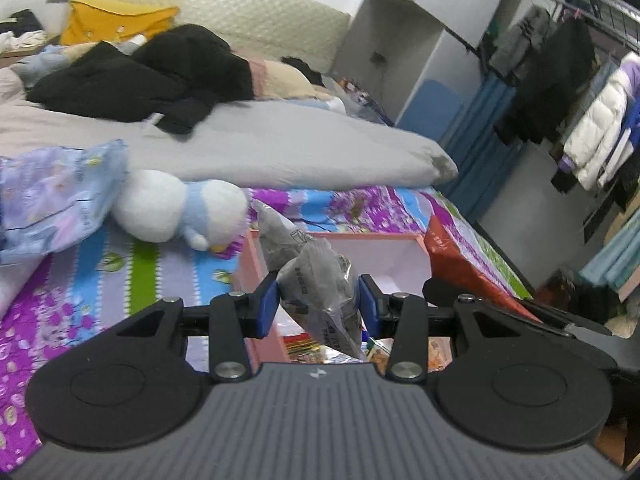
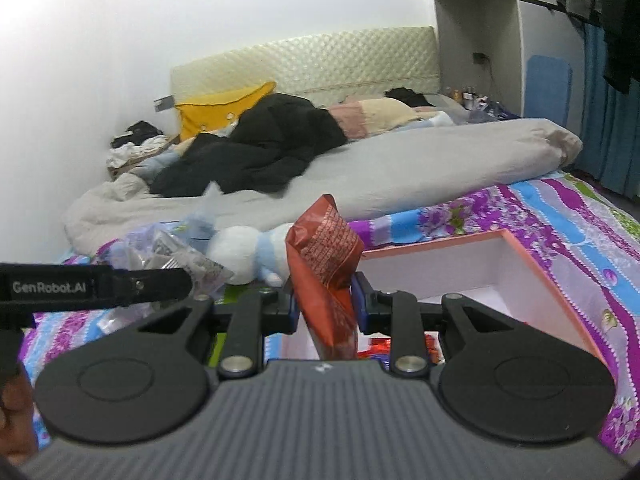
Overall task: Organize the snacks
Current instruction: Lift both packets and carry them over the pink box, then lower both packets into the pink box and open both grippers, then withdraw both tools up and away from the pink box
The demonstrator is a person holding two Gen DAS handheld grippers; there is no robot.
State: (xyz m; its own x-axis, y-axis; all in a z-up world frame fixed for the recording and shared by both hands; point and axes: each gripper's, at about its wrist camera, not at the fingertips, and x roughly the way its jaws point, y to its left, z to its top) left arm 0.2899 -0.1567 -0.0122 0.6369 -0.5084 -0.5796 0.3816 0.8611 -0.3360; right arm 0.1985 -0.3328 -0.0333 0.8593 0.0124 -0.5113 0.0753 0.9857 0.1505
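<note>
My left gripper is shut on a clear grey snack packet and holds it above the near left part of the pink box. My right gripper is shut on a red-orange snack bag, held upright over the near left corner of the same pink box. Several colourful snacks lie inside the box, partly hidden by the grippers. The red bag and the right gripper also show at the right of the left wrist view.
The box sits on a purple, blue and green bedsheet. A white and blue plush toy and a light blue plastic bag lie left of the box. A grey duvet with black clothes lies behind. Hanging clothes stand right.
</note>
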